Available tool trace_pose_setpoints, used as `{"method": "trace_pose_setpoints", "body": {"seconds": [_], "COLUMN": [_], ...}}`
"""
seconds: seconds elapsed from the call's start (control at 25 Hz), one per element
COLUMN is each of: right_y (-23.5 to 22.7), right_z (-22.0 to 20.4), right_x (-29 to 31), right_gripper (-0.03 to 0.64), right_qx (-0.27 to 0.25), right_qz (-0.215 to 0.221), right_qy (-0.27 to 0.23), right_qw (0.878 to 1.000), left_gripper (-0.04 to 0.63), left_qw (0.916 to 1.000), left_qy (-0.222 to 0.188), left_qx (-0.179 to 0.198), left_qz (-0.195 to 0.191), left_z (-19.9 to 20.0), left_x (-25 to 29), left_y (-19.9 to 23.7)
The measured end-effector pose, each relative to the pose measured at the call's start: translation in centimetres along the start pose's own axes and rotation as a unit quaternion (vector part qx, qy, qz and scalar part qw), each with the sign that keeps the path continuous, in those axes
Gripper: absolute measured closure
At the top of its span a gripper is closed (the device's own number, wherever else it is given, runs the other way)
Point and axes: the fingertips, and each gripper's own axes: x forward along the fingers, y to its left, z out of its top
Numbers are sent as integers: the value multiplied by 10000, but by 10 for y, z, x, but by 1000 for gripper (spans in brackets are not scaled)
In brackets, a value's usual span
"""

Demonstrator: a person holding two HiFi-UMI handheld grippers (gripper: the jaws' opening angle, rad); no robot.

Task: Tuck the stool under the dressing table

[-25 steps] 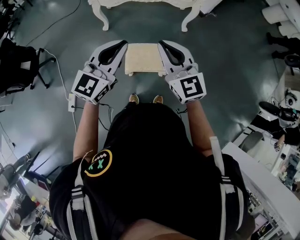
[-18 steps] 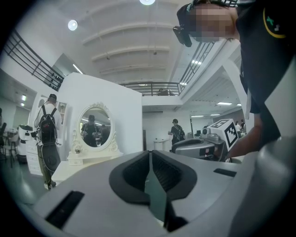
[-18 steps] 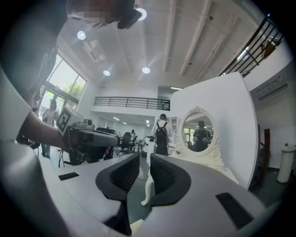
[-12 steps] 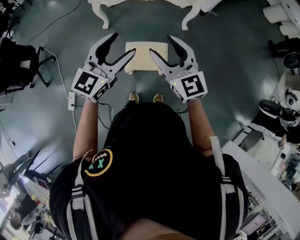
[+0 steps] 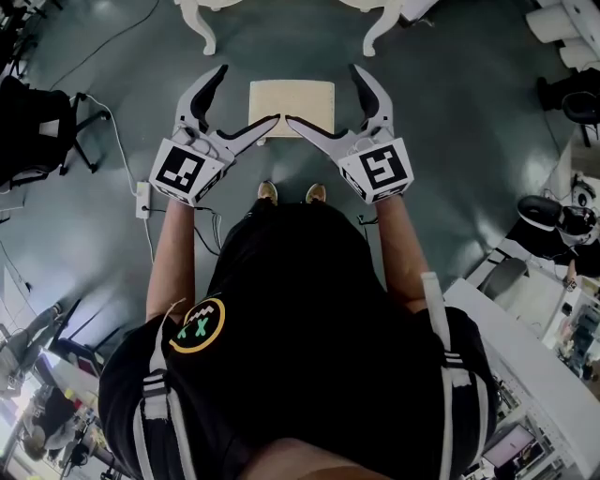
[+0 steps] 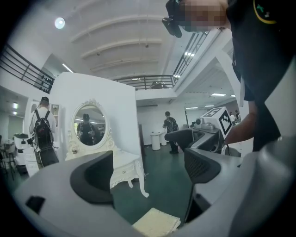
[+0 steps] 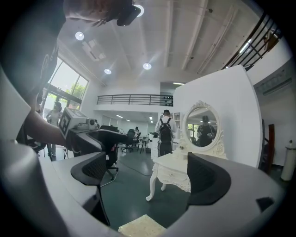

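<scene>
On my left gripper point(image 5: 249, 95) and right gripper point(image 5: 322, 94) the fingers are opening, wide apart with nothing between them, so the stool point(image 5: 292, 105) is ungripped. If I clamp its sides unevenly or push off-centre, I judge it could swing and knock a curved leg of the dressing table point(image 5: 204, 33) beyond the fingertips. The stool is low, cream and rectangular, standing on the floor below and between both pairs of fingers.

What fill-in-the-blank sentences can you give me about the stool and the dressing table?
The stool stands on the ___, not yet under the dressing table. The dressing table is painted ___. Its mirror is ___ in shape.
Missing words: floor; white; oval.
</scene>
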Motion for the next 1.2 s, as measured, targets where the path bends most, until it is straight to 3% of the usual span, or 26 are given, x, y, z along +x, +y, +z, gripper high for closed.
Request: {"method": "trace_pose_setpoints", "body": {"seconds": [0.36,0.6,0.96,1.2], "right_y": [-1,-13,-7,-19], "right_z": [-13,-51,-189,-310], "right_x": [-3,-9,-11,9], "right_gripper": [55,55,55,55], "right_qx": [83,256,672,885], "right_qz": [-2,-72,-30,-203], "right_qy": [149,438,1090,1673], "right_qw": [9999,9987,9918,9817], "left_gripper": [121,121,121,121], "left_qw": [9997,9985,9919,9863], "left_qy": [171,435,994,1265], "left_qx": [-148,-313,-719,-943], "left_qz": [12,132,330,488], "left_z": [-14,-47,-177,-287], "left_x": [-1,4,19,44], "left_y": [-4,-6,-25,-20]}}
